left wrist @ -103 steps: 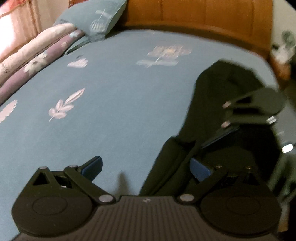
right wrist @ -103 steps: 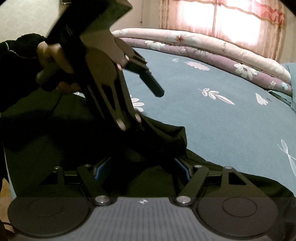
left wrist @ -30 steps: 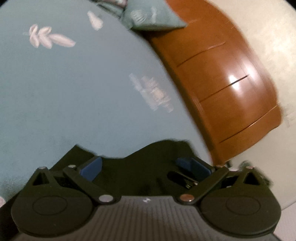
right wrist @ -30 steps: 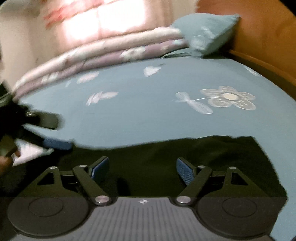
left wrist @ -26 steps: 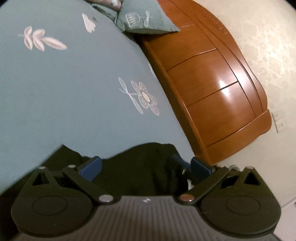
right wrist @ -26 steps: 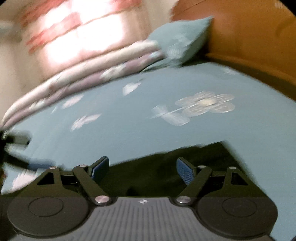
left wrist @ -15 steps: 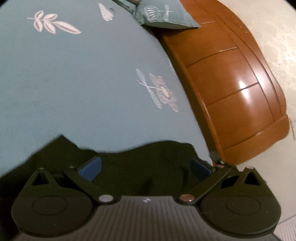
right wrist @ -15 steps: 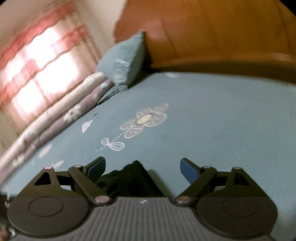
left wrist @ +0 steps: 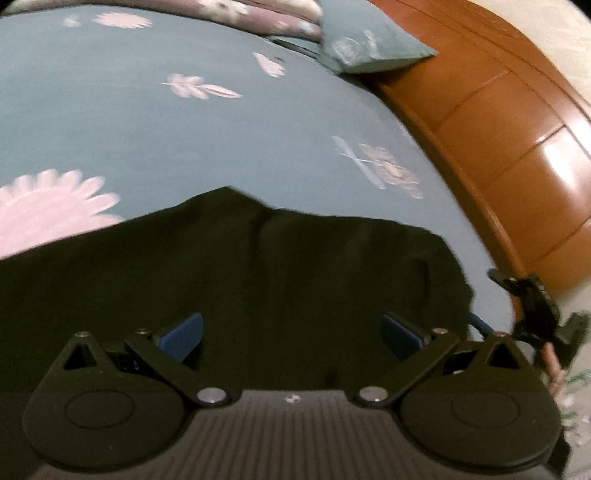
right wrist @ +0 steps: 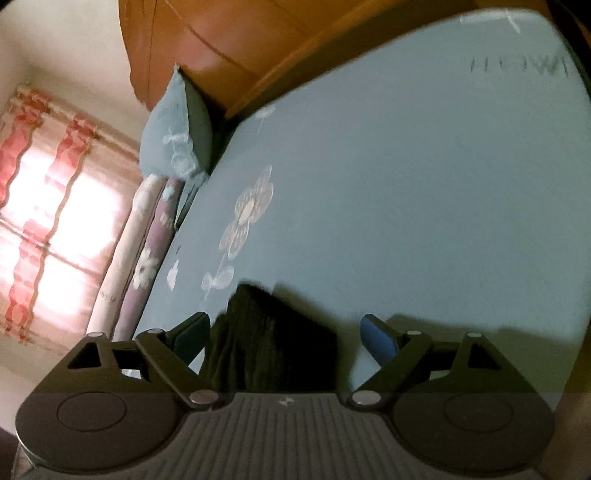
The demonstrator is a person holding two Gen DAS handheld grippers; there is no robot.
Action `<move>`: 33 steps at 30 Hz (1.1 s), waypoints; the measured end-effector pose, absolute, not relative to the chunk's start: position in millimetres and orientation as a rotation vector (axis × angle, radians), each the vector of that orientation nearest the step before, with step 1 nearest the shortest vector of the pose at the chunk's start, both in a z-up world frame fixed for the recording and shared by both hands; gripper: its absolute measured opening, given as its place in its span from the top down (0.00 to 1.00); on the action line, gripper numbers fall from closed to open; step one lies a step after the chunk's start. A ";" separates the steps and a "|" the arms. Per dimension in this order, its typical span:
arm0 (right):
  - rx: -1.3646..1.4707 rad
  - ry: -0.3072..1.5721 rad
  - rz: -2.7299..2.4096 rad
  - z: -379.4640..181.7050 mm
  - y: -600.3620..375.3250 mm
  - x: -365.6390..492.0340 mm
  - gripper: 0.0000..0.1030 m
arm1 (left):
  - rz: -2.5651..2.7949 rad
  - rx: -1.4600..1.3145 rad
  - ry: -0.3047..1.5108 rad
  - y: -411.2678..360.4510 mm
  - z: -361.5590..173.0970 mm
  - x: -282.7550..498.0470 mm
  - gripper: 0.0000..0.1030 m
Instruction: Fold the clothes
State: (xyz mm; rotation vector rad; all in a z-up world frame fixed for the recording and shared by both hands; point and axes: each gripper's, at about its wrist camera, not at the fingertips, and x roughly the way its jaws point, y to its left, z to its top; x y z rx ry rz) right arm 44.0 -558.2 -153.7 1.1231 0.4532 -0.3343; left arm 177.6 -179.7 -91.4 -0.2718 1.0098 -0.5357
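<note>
Dark garment (right wrist: pixel 269 343) between gaping pads (right wrist: pixel 378 338) (blue)

You have a glossy orange-brown wooden headboard (left wrist: pixel 517 140) against a pale textured wall (left wrist: pixel 546 33), a grey-blue flowered bed sheet (left wrist: pixel 155 125), and daylight glowing through pink-and-red striped curtains (right wrist: pixel 48 206) beside the bed.

Left gripper (left wrist: pixel 291 330): lower centre of its view, jaws spread wide, blue pads apart, nothing pinched.

Right gripper (right wrist: pixel 284 334): lower centre of its own view, rolled hard sideways, jaws wide and just been opening; seen again at right edge of left view.
</note>
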 end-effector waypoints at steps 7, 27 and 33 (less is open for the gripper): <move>1.086 0.487 -0.240 -167.0 -550.5 65.2 0.02 | -0.536 -0.351 1.100 -168.3 -111.6 156.0 0.01; 0.902 0.549 -0.273 -158.5 -551.2 42.4 0.63 | -0.519 -0.359 1.086 -163.0 -129.7 139.6 0.01; 0.728 0.471 -0.408 -134.3 -532.7 40.0 0.49 | -0.513 -0.372 1.093 -161.8 -127.9 138.7 0.01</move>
